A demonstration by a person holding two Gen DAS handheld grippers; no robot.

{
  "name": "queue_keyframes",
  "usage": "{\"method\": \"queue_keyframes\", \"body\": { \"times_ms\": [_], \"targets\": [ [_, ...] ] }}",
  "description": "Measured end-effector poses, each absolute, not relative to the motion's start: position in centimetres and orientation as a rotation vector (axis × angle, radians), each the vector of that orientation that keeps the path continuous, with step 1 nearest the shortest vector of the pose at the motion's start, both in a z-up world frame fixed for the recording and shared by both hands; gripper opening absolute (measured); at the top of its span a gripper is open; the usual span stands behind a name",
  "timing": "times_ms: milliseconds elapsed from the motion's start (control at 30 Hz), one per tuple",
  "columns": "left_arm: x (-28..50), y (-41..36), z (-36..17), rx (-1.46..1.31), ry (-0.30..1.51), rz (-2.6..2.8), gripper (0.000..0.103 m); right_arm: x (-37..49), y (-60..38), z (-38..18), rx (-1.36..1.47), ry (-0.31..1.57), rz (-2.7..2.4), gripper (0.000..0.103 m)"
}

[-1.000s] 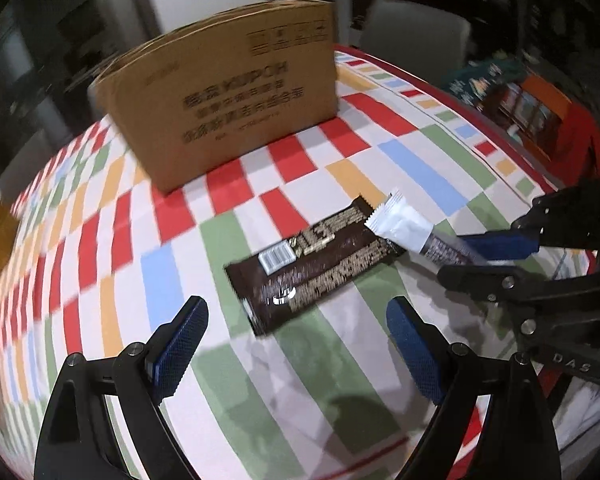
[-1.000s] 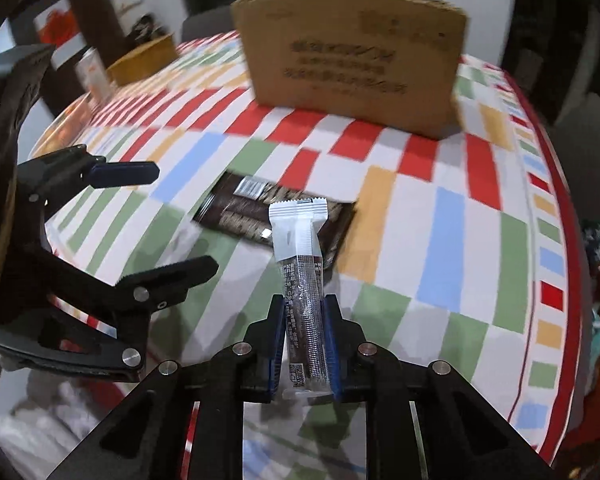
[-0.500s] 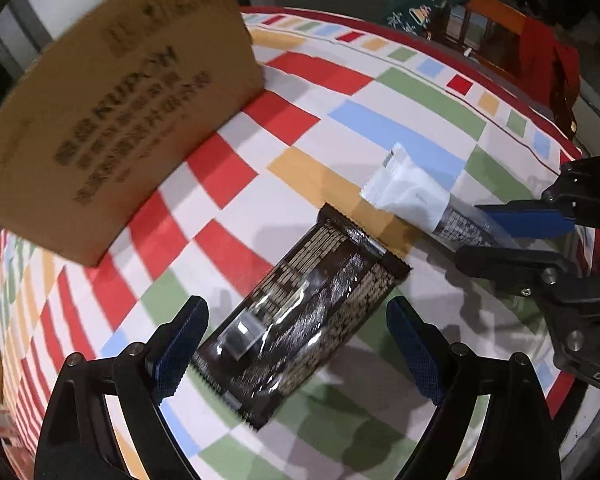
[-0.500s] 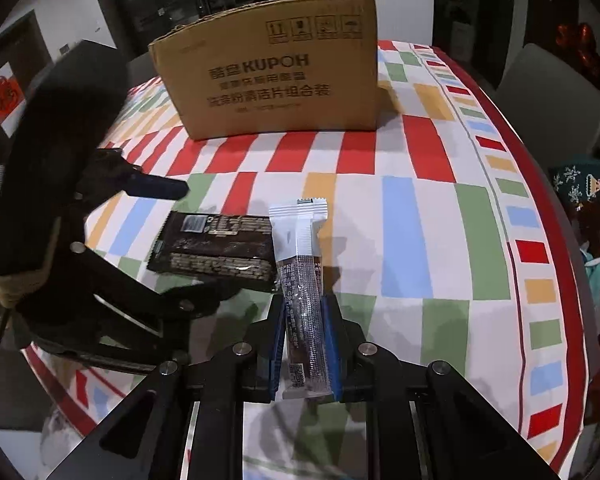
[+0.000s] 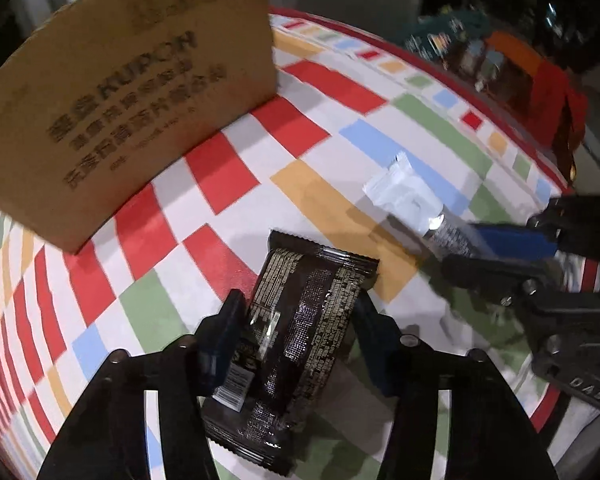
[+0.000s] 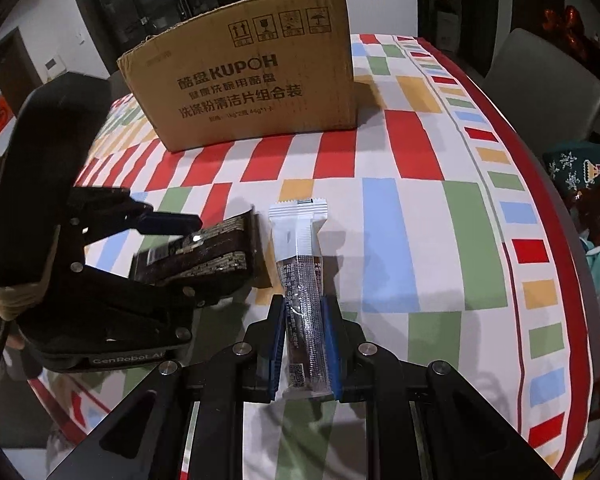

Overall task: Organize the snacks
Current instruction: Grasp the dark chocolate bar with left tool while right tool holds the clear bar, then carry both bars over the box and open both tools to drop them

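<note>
My left gripper [image 5: 296, 320] is shut on a dark brown snack bar [image 5: 296, 344] and holds it just over the checkered tablecloth; it also shows in the right wrist view [image 6: 204, 256]. My right gripper [image 6: 304, 320] is shut on a slim snack stick with a white top and clear dark lower part [image 6: 300, 264], which points away from me; it shows at right in the left wrist view [image 5: 412, 204]. A brown cardboard box [image 6: 252, 84] stands at the far side of the table, also in the left wrist view [image 5: 116, 96].
The round table [image 6: 420, 200] has a red rim at right and front. A grey chair [image 6: 540, 92] stands beyond the right edge. Dark fabric and red items [image 5: 520, 68] lie off the table at the right.
My left gripper has dropped over the brown bar and closed on it. The right gripper kept its hold on the stick and moved slightly nearer the box.
</note>
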State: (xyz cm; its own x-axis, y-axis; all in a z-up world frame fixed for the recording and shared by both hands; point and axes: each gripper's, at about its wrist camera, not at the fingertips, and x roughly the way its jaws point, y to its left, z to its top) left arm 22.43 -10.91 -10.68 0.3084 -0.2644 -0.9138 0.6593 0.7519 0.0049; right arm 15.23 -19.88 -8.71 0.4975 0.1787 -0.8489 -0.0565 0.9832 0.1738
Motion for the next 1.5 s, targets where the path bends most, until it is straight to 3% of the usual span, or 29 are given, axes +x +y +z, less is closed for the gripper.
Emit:
{"method": "queue_keyframes", "body": {
  "times_ms": [100,367,567,1067,1500],
  "targets": [
    [22.1,-9.8,-9.3,0.336,1.051,-0.592,0.027,15.2,-19.8,-8.6,0.133,1.037,0.154,0.019],
    [22.4,-8.4,-9.0,0.239,1.052,-0.575,0.025,15.3,-19.2,-7.8,0.124,1.016,0.176,0.019],
    [22.1,-7.4,-7.4,0.182,1.008,-0.539,0.013,15.4,-18.5,-6.8,0.125,0.986,0.200,0.019],
    [21.5,-4.9,-4.4,0.062,0.931,-0.490,0.012,16.3,-17.8,-4.4,0.139,0.916,0.239,0.019],
    [21.7,-4.0,-0.8,-0.006,0.823,-0.470,0.003,17.2,-17.4,-1.0,0.148,0.821,0.253,0.019]
  ]
}}
